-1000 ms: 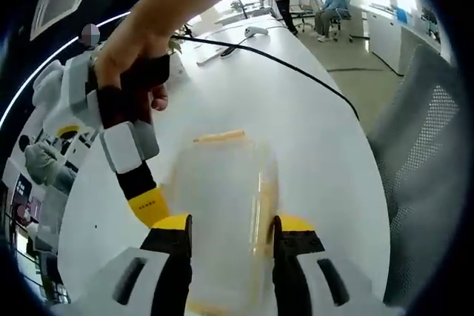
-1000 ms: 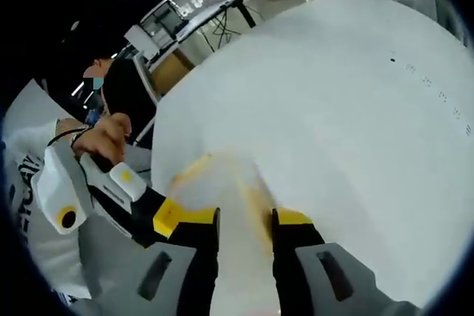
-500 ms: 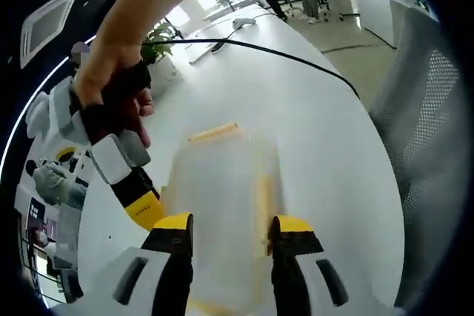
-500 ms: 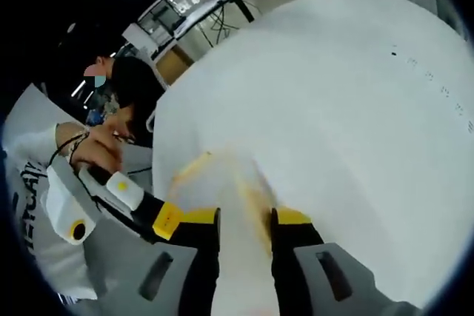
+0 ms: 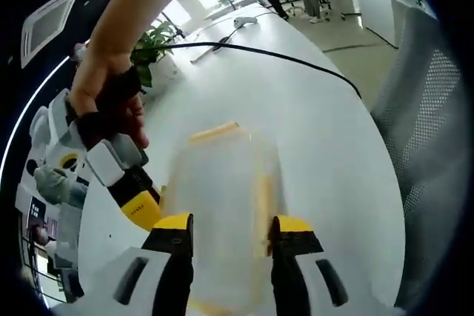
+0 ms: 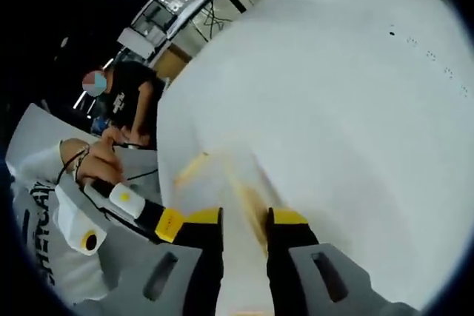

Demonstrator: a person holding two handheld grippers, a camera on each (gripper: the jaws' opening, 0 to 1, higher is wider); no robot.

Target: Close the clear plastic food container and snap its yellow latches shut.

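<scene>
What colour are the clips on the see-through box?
Yellow. The clips on the box show best in the left gripper view.

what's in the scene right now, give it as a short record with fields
setting: white table in an open office
task object: clear plastic container with yellow latches, lying between the jaws of both grippers
left gripper: jaws either side of the container; contact too blurred to judge
right gripper: jaws either side of the container's end; also seen at the left of the left gripper view
latch state: cannot tell, blurred
other items: black cable across the table, potted plant at its far edge, grey mesh chair beside it
</scene>
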